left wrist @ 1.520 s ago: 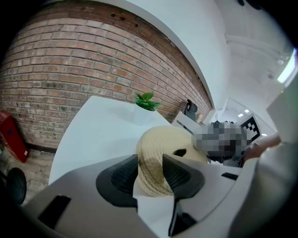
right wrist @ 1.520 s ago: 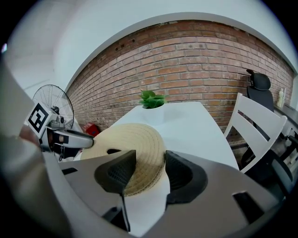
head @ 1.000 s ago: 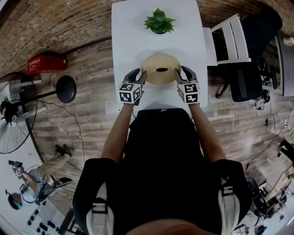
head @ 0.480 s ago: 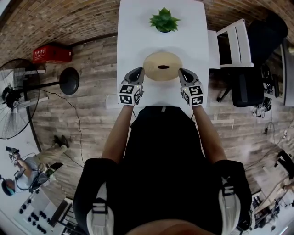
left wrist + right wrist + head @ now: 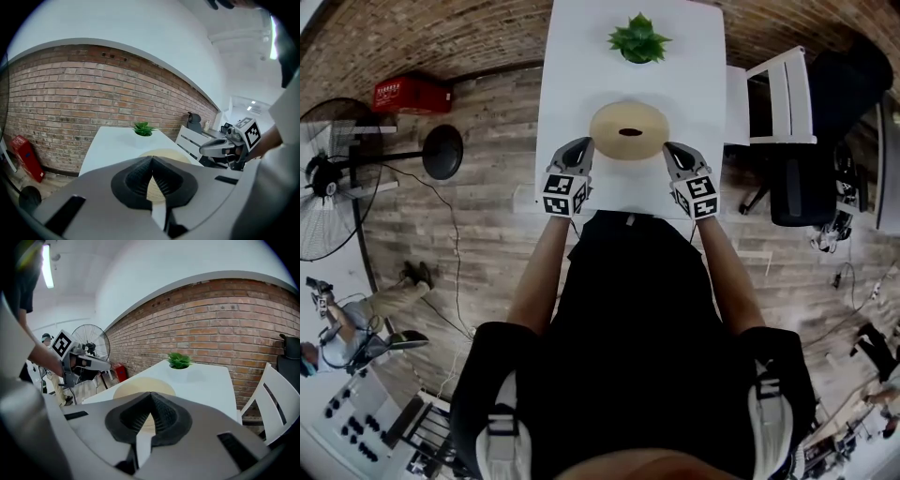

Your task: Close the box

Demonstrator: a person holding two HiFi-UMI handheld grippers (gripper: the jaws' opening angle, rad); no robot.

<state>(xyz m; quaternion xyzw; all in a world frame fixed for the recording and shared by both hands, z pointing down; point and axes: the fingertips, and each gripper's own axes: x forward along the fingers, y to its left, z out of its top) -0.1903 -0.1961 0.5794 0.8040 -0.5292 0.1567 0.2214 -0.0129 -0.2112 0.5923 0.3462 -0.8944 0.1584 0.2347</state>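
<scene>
Pinching on nothing, my left tool has its jaws pressed together pad to pad; they have just been closing, with no object caught between them. My right tool is likewise fully closed and empty, its ridged pads meeting at the tip. Both tools point forward and downward, one on either side of the near edge of the round woven box, the left just beside its near-left rim and the right just beside its near-right rim, neither gripping it. The box sits in the middle of the white tabletop, its straw-coloured domed top showing a dark oval slot at the centre. Farther along the tabletop, well apart from the box, stands a small green potted plant. A white chair stands by the tabletop's right side, and a standing fan is on the wooden floor off to the left, before a brick wall.
</scene>
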